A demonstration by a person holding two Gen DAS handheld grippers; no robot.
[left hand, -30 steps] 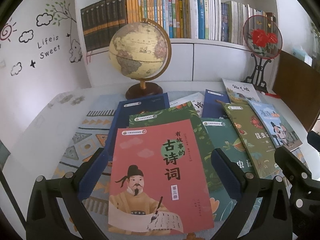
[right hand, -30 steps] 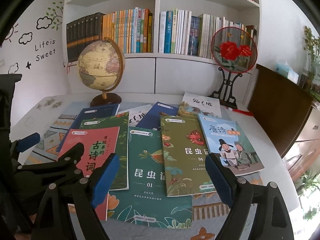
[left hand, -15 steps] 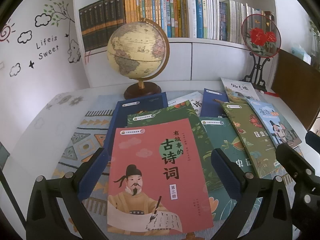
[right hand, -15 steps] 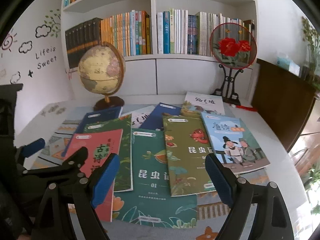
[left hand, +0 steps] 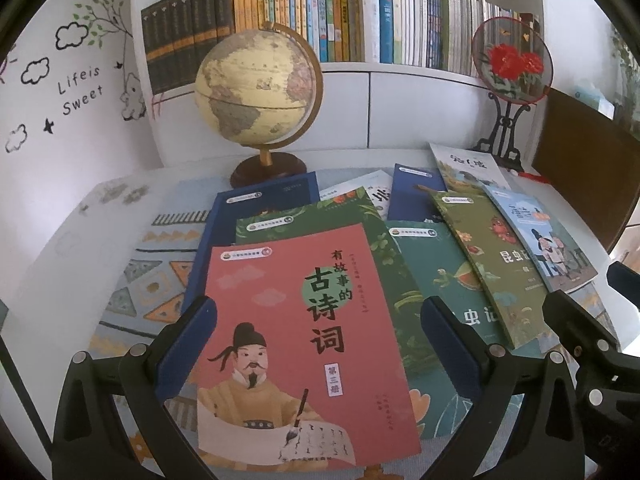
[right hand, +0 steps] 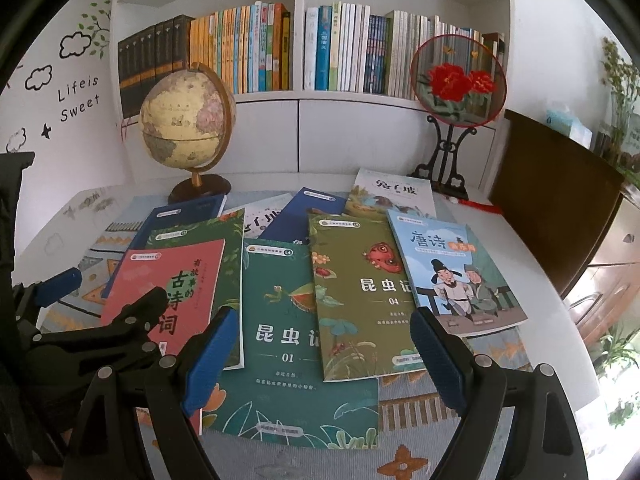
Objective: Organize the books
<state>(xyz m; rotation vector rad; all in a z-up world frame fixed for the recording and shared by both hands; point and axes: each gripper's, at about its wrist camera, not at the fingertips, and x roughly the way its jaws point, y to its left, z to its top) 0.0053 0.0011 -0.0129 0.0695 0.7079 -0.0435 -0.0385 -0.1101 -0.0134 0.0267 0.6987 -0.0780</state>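
Several thin books lie fanned and overlapping on a patterned mat. Nearest in the left wrist view is a pink book (left hand: 296, 328) with a seated scholar on its cover. My left gripper (left hand: 320, 344) hovers above it, open, with nothing between its blue pads. The right wrist view centres on a dark teal book (right hand: 288, 344), with an olive-green book (right hand: 360, 292) overlapping it and a light blue book (right hand: 452, 272) to the right. My right gripper (right hand: 324, 360) hangs open over the teal book, holding nothing. The left gripper (right hand: 60, 292) also shows at this view's left edge.
A globe (left hand: 256, 92) on a wooden stand sits behind the books. A round fan (right hand: 458, 80) with red flowers stands at the back right. A white bookshelf (right hand: 298, 136) full of upright books runs behind the table. A dark wooden cabinet (right hand: 556, 196) is at the right.
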